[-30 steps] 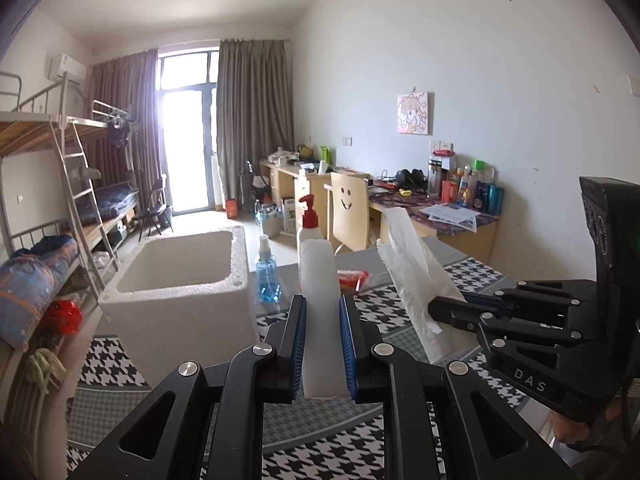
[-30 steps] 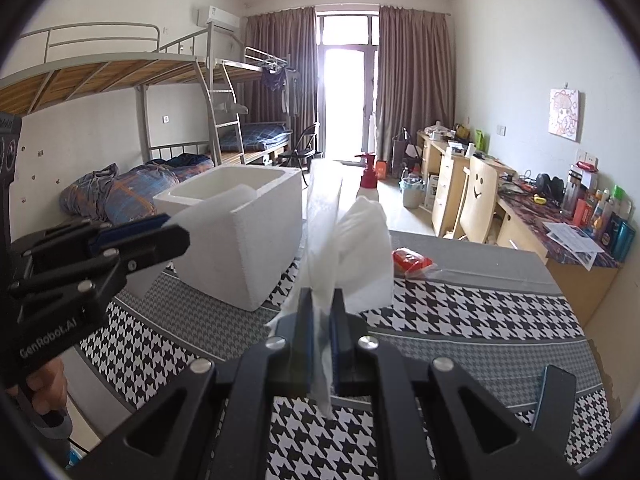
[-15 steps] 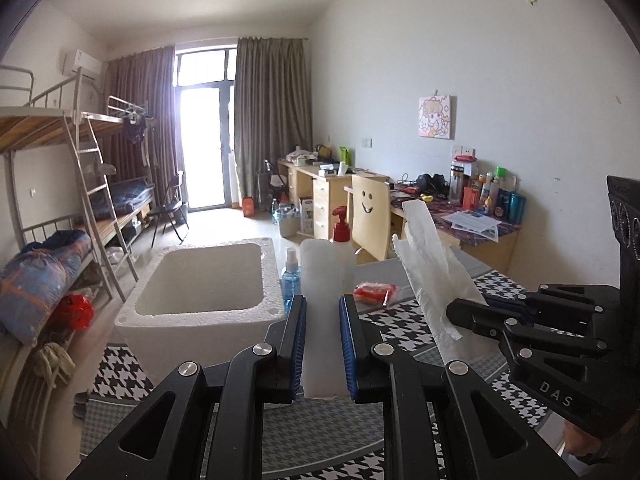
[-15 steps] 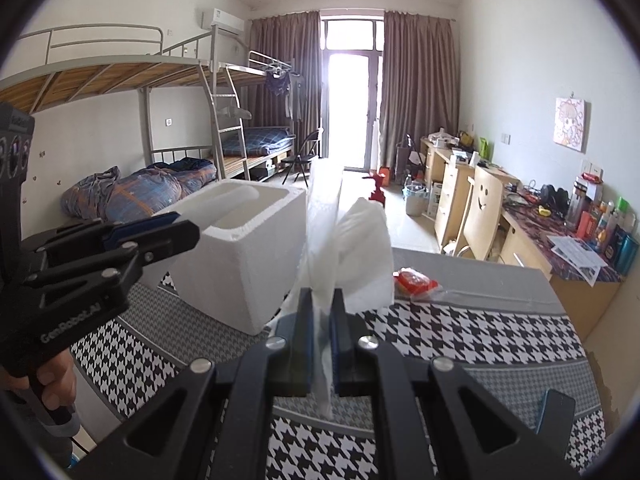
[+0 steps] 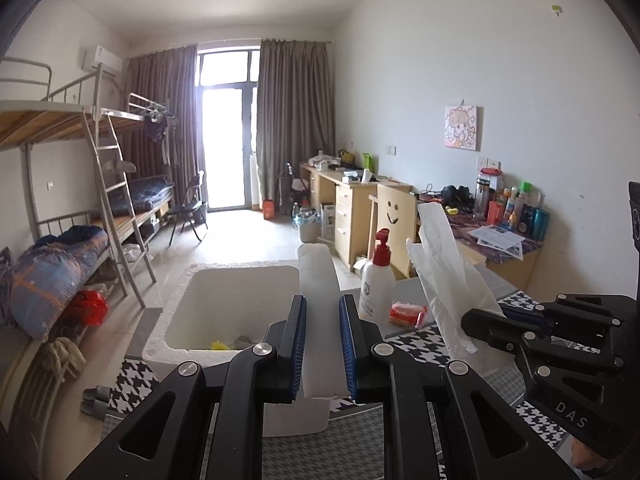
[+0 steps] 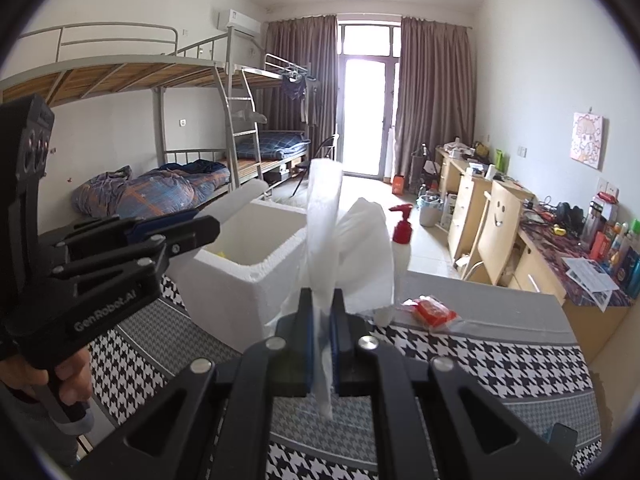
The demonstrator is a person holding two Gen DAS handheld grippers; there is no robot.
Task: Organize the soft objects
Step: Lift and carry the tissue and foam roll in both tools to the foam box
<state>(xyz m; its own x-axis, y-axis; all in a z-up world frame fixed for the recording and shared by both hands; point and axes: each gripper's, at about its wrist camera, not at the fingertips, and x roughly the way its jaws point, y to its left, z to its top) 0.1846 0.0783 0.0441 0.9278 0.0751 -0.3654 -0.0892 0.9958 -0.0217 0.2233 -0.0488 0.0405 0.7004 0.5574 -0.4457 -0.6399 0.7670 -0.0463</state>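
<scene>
Plastic bag (image 6: 320,240), thin and translucent, is pinched near its lower end between the closed jaws of the right gripper (image 6: 320,344); left gripper (image 5: 323,344) is clamped on a white rolled piece (image 5: 320,312). Both likely light, limp and slippery, so grip low and firmly. Foam box (image 5: 224,300) sits at 12 o'clock beyond the left jaws, pump bottle (image 5: 378,280) at 1 o'clock. Houndstooth table cloth (image 6: 500,360) below; dorm room, bunk beds (image 6: 160,120) at 10 o'clock.
</scene>
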